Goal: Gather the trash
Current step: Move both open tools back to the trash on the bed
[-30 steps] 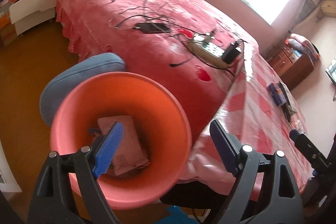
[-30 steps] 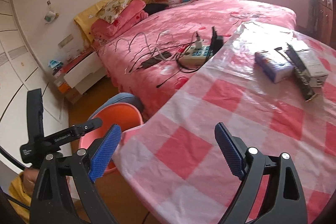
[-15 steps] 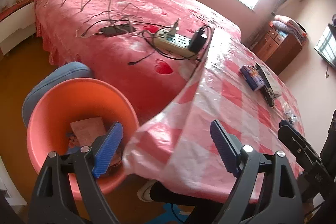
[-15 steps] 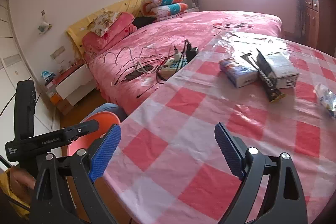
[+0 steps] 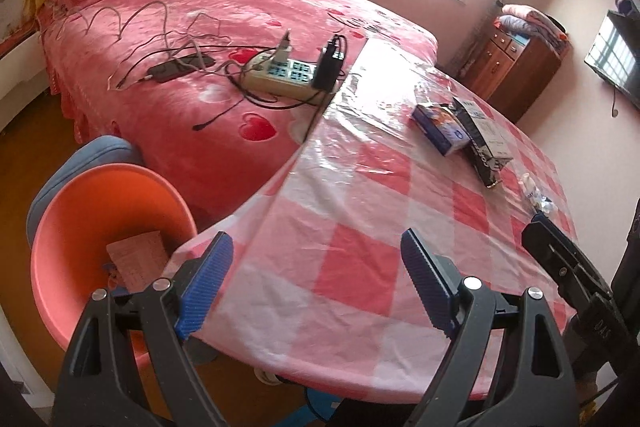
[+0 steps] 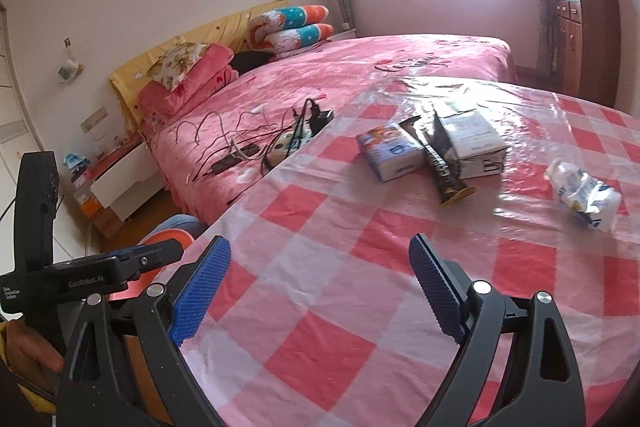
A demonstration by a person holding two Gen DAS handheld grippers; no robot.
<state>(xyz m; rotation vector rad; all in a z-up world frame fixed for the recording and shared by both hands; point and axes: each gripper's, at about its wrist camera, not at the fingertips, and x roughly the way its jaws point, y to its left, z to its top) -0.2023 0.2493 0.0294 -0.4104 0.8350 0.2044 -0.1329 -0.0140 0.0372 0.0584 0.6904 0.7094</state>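
Note:
An orange bin (image 5: 72, 227) stands on the floor left of the table, with a pink packet (image 5: 138, 259) inside. On the pink checked tablecloth (image 6: 360, 247) lie a blue box (image 6: 390, 153), a white box (image 6: 474, 139), a dark wrapper (image 6: 444, 171) and a crumpled white wrapper (image 6: 584, 193); the blue box (image 5: 440, 127) and crumpled wrapper (image 5: 534, 193) also show in the left wrist view. My left gripper (image 5: 316, 283) is open and empty over the table's near edge. My right gripper (image 6: 320, 283) is open and empty, above the cloth, well short of the trash.
A bed with a pink cover (image 5: 200, 39) lies behind the table, carrying a power strip (image 5: 280, 75), a phone and tangled cables (image 5: 176, 67). A blue stool (image 5: 92, 155) sits behind the bin. A wooden dresser (image 5: 516, 67) stands far right.
Both grippers have swung right, away from the bin and over the table. The boxes and wrappers have come into view. Both stay open and empty.

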